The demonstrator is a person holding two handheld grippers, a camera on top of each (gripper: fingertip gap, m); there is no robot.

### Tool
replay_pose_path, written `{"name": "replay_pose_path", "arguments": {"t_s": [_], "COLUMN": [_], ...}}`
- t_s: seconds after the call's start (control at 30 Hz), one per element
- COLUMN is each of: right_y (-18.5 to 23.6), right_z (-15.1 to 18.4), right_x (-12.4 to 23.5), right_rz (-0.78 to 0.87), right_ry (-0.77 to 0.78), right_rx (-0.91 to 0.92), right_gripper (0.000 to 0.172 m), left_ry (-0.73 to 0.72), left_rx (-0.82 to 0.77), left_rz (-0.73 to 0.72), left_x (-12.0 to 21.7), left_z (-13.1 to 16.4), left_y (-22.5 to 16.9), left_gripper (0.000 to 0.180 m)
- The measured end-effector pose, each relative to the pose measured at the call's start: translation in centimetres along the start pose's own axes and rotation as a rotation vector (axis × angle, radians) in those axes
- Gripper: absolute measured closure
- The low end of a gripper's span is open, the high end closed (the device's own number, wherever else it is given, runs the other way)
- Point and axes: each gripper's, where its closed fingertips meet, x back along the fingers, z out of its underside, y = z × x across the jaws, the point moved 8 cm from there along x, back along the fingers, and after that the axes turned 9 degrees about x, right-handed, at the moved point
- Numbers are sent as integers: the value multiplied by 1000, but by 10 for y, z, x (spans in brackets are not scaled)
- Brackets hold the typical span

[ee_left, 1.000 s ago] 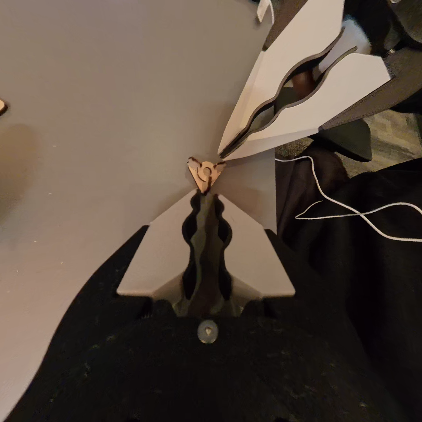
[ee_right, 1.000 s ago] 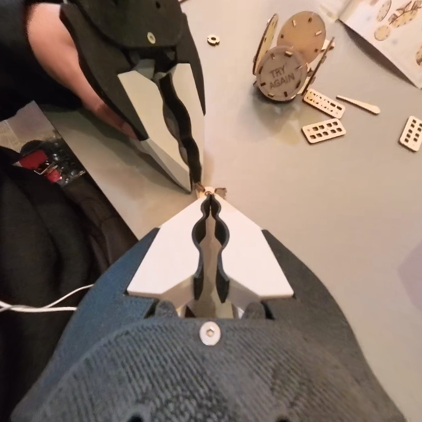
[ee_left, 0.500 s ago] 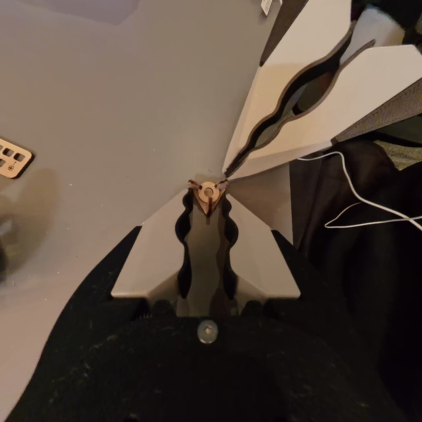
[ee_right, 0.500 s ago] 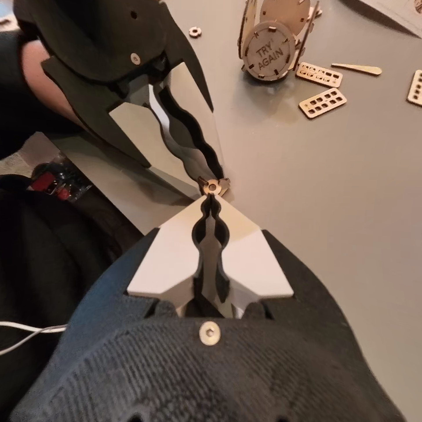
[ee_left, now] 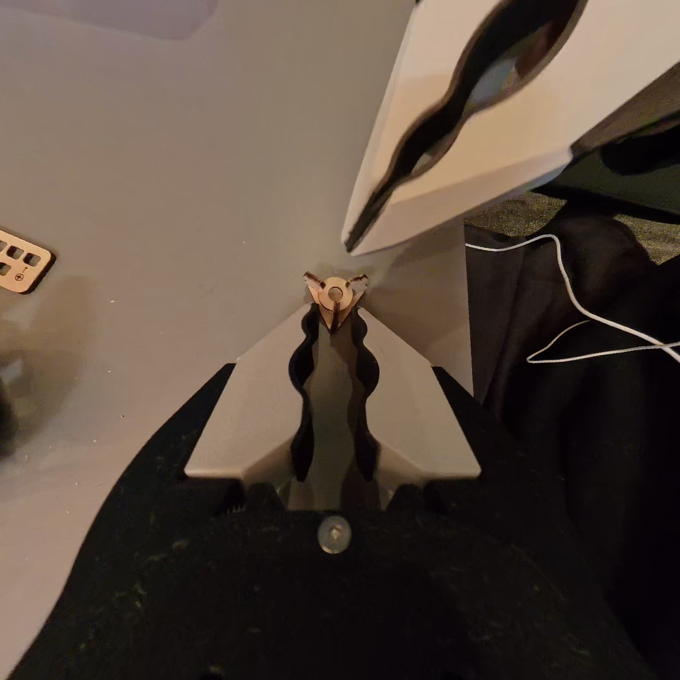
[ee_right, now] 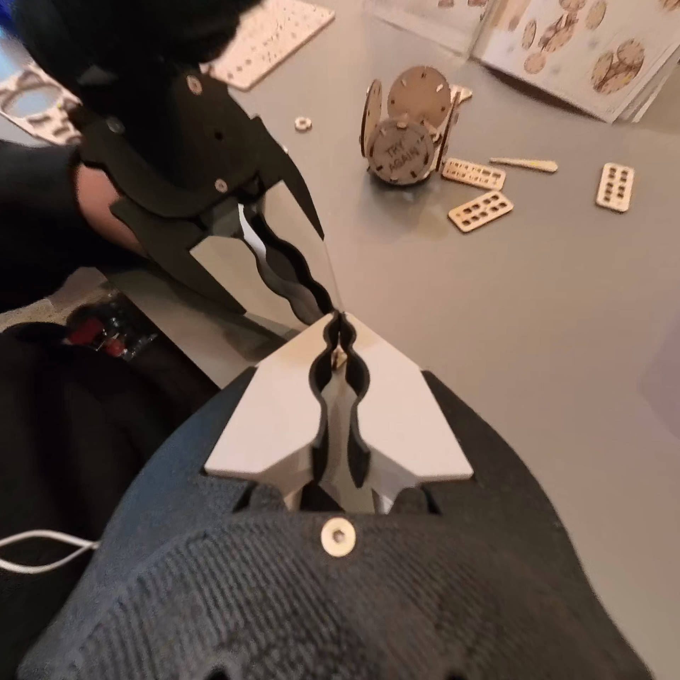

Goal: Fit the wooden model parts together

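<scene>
Left wrist view: left gripper (ee_left: 334,312) low over the grey table (ee_left: 184,165), near its right edge. A small wooden triangular piece (ee_left: 335,296) with a round hole and three short prongs sits at the fingertips; its lower point reaches between the two tips, which stand apart. Whether the pads press on its sides cannot be told. The right gripper (ee_left: 351,244) comes in from the upper right, tips together with nothing between them, just above and right of the wooden piece and clear of it. A flat wooden plate with square holes (ee_left: 18,265) lies at the left edge. A white cord (ee_left: 574,305) runs over dark cloth (ee_left: 588,441) beyond the table edge.

Right wrist view: right gripper (ee_right: 339,316) with tips shut together, nothing in them. A sliver of wood (ee_right: 337,360) shows through the gap lower down, beneath the fingers. The left gripper (ee_right: 329,307), held by a hand (ee_right: 99,206), meets it tip to tip. Farther back on the table: a round wooden model (ee_right: 403,147), three holed wooden plates (ee_right: 480,210), a wooden stick (ee_right: 524,164), a small ring (ee_right: 303,123), an open booklet (ee_right: 588,55).
</scene>
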Motion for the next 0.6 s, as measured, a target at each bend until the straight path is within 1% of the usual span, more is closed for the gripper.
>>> {"name": "replay_pose_path", "arguments": {"t_s": [0.1,0.17,0.3,0.33,0.4,0.43,0.5,0.6], "right_y": [1,-1,1,2,2,2,0,-3], "right_z": [20,27,5,3,13,20,18,2], "right_x": [-14,-18,-3,-2,-13,-18,-15,1], "right_rz": [7,15,19,17,5,-3,-5,20], "right_ry": [139,175,25,24,111,140,107,17], "right_rx": [5,3,4,9,12,7,-8,-3], "right_gripper": [172,172,172,172,172,172,172,172], "left_ry": [-1,0,-1,0,0,1,-2,-5], "left_rx": [-2,-4,-16,-16,-11,-14,-28,-54], "left_rz": [0,-1,-16,-15,-10,-6,-24,-64], "left_x": [0,0,0,0,0,0,0,-1], "left_z": [0,0,0,0,0,0,0,1], "left_y": [0,0,-1,-1,-1,-1,-2,-4], "left_gripper": [166,166,166,166,166,174,177,176]}}
